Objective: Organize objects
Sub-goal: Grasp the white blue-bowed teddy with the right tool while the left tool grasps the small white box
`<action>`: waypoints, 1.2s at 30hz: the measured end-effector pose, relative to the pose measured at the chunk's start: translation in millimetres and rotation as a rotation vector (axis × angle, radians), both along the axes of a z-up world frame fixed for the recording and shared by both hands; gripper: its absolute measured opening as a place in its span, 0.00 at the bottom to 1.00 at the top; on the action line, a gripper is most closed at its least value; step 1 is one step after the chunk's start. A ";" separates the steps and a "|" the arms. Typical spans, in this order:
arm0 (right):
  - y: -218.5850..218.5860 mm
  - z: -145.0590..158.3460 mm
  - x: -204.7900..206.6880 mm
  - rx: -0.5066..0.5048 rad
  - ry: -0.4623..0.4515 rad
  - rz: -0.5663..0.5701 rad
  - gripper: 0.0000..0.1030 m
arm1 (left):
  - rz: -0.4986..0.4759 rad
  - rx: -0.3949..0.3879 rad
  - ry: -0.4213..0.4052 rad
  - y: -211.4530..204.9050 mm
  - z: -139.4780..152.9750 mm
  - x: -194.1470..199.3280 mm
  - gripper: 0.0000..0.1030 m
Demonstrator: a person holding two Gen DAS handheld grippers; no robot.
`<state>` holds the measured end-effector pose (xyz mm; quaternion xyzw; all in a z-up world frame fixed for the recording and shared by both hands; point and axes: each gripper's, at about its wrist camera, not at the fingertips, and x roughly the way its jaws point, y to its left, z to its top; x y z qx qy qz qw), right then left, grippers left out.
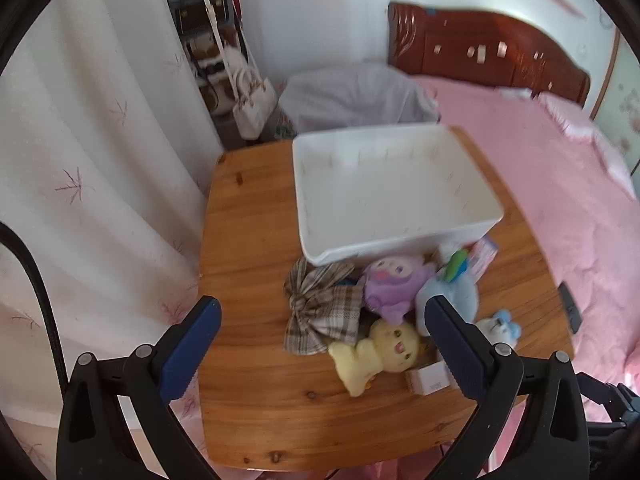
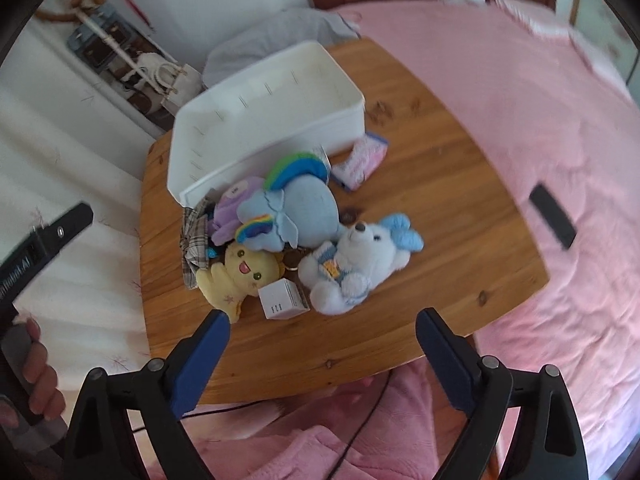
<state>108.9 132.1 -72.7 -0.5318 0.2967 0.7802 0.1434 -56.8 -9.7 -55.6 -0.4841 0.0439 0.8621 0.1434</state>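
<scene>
White bin [image 2: 260, 116]: empty, on counter [image 2: 440, 240]. Toy pile heaped against bin's near wall; white-and-blue plush dog [image 2: 352, 264] outermost, long axis slanting away from bin. Right hand-held gripper [image 2: 320, 330] nearer it, released; left hand-held gripper [image 1: 322, 318] released, empty.

A small wooden table [image 1: 256, 412] stands beside a bed with a pink quilt [image 1: 560, 184] and dark carved wooden headboard [image 1: 480, 52]. White patterned curtain [image 1: 100, 160] hangs left. White handbag [image 1: 252, 96] hangs near pale wall [image 1: 320, 20]. Soft daylight.
</scene>
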 end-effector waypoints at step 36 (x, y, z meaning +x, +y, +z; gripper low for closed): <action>75.4 -160.6 -59.0 -0.535 -0.211 -0.081 0.74 | -0.113 -0.061 -0.602 74.5 -132.5 -5.6 0.98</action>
